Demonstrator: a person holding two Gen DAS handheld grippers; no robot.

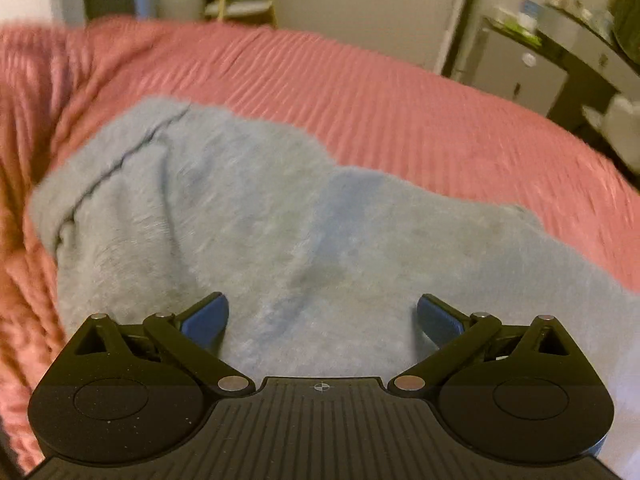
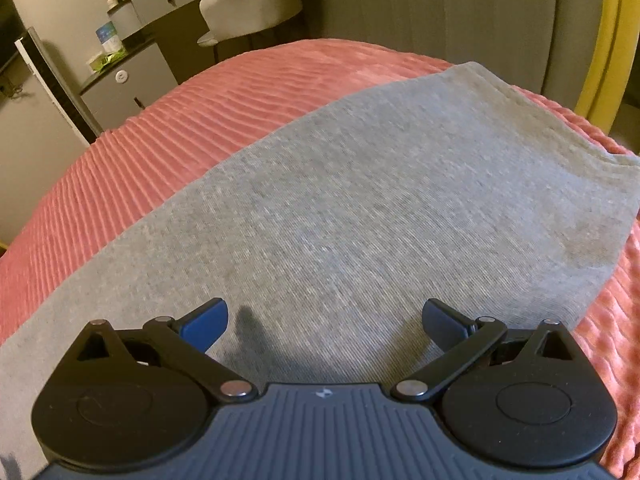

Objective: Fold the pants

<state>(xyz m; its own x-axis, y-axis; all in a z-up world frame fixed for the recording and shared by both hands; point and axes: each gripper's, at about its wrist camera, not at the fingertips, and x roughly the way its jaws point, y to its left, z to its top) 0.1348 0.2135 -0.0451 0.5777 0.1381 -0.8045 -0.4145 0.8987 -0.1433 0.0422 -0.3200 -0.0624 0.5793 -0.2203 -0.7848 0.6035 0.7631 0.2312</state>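
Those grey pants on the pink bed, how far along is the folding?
Done: the grey pants lie fairly flat across the pink bedspread, possibly one leg already laid over the other; the left view is too blurred to confirm. In hand: nothing. Both the left tongs and the right tongs hover open over the cloth. Left: the crosswise folds, since the fabric is spread out at length.

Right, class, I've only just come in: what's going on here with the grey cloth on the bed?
A person holds a two-finger gripper in each hand over grey pants spread on a pink ribbed bedspread. The left gripper and the right gripper are both open and grip nothing. The end near the left gripper looks rumpled; the stretch under the right one lies flat.
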